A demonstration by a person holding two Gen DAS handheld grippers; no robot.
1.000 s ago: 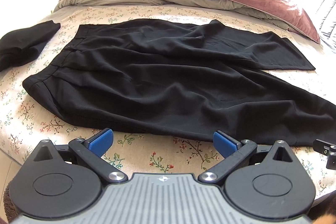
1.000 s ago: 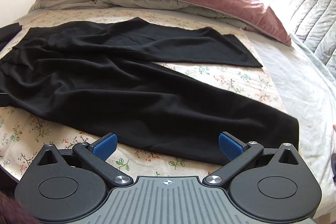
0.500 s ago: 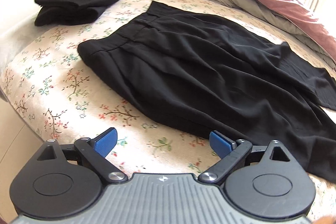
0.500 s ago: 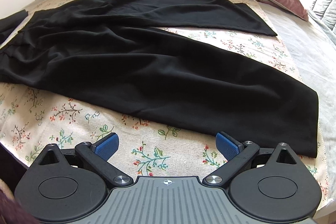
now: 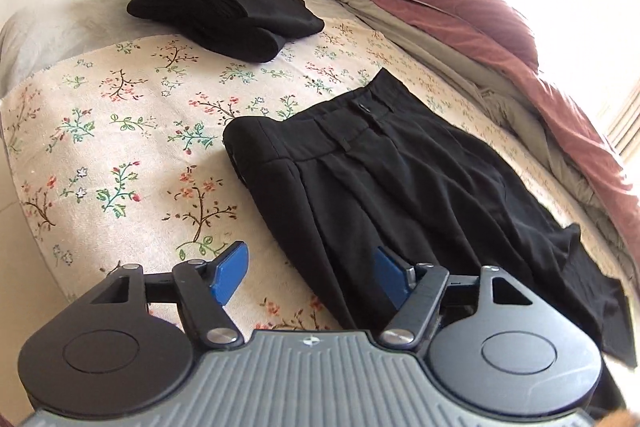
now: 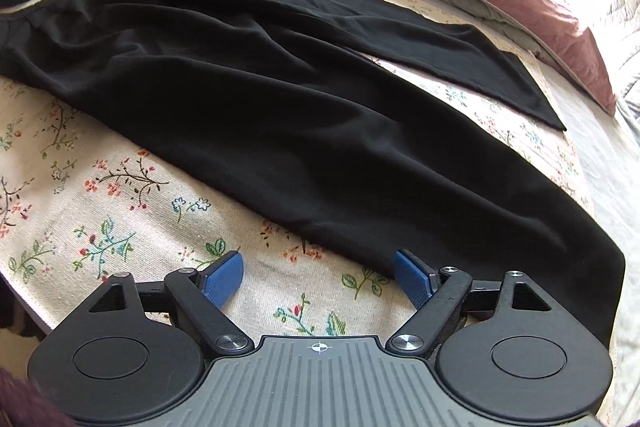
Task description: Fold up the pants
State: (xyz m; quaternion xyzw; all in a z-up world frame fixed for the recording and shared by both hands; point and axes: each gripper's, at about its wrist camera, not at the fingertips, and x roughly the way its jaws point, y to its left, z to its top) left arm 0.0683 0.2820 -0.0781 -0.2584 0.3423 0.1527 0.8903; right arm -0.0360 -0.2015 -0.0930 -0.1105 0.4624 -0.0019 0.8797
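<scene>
Folding has not started yet, as far as I can judge: the black pants (image 6: 280,99) lie spread out flat on the bed (image 5: 120,155), on its flowered sheet, with the two legs apart from each other like an open V. No part of the cloth is lifted or doubled over. In the left wrist view the waistband (image 5: 320,135) is near the side of the bed, with a button in its middle. In the right wrist view the hem of the nearer leg (image 6: 592,287) reaches almost to the edge of the flowered sheet.

The left tongs (image 5: 308,277) are closing, with the side edge of the pants below the waistband between the blue pads, but the pads do not press on it yet. The right tongs (image 6: 320,279) are closing too; only the flowered sheet shows between their pads, and the nearer leg's edge lies just in front.

All folds are still left to do.

Counting: one pair of pants spread out, with two legs; one folded black garment (image 5: 224,7) near the far corner of the bed, well apart from the pants; one pink-brown duvet (image 5: 480,27) bunched behind; two tongs.
</scene>
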